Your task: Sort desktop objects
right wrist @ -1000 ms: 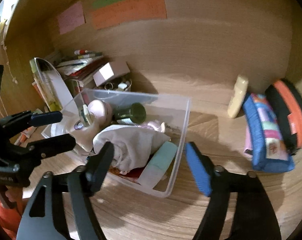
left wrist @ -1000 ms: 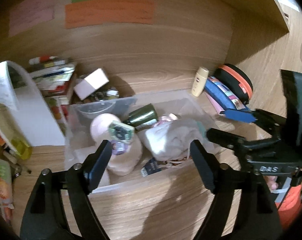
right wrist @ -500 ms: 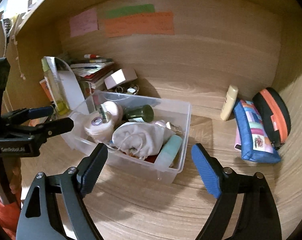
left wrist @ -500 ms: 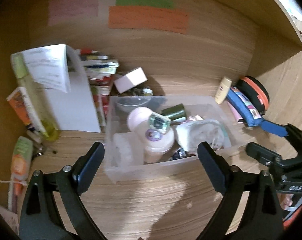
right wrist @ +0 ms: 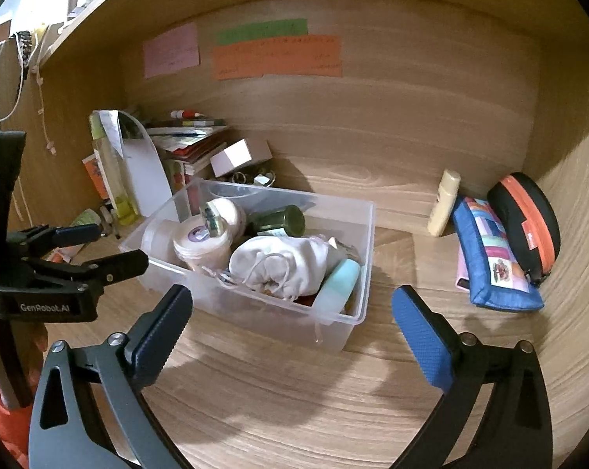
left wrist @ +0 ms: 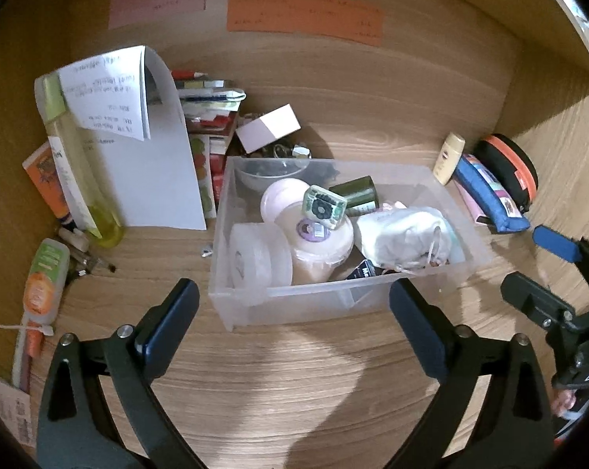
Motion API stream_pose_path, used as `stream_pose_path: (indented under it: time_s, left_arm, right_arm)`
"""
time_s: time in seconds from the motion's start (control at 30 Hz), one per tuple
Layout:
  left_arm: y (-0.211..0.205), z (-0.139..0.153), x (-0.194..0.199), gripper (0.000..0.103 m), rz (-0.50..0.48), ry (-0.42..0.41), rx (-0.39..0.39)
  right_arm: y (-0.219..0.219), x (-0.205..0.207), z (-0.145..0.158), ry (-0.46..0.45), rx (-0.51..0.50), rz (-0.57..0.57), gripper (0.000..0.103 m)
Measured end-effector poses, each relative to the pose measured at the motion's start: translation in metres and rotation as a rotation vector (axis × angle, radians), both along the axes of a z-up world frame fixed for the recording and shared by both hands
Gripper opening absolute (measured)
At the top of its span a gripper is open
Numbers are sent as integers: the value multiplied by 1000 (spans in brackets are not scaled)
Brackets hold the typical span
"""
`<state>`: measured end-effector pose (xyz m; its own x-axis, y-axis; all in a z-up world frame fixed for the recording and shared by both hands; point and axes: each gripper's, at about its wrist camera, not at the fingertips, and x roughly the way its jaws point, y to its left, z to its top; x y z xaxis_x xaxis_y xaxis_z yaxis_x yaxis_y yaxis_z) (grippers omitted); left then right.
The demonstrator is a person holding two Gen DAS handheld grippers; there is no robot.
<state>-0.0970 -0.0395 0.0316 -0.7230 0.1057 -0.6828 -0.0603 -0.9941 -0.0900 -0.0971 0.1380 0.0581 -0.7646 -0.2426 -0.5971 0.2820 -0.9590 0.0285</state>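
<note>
By the table's left edge stand a yellow bottle (left wrist: 79, 179) and folded paper (left wrist: 146, 148). The clear bin (left wrist: 333, 301) of sorted things sits mid-table; left gripper (left wrist: 290, 312) and right gripper (right wrist: 290, 312) are before it, fingers opening wide, nothing between. A blue pouch (right wrist: 489, 254) lies at the right edge.

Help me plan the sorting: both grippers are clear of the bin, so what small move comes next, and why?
Probably the right gripper reaches toward the blue pencil case, which lies outside the clear bin on that side. Its jaws are opening with nothing between them.
</note>
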Motion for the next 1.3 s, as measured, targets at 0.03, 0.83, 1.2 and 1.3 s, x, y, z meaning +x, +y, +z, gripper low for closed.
stream_pose_path:
  time_s: [0.03,0.83,1.2,1.3]
  left_arm:
    - [0,0,0,99,6,5,4]
    - [21,0,9,100,-40,53,-62]
    - [34,2,20,100,-59,87,-86]
    - [35,1,20,100,-59,81,-81]
  right_arm:
    - [0,0,-1,-4,-3,-2,102]
    - [1,-3,-12,-67,-36,-17,102]
    - [3,7,-10,-58,-36,-27,102]
    - [5,10,-10,-58,-36,-35,102]
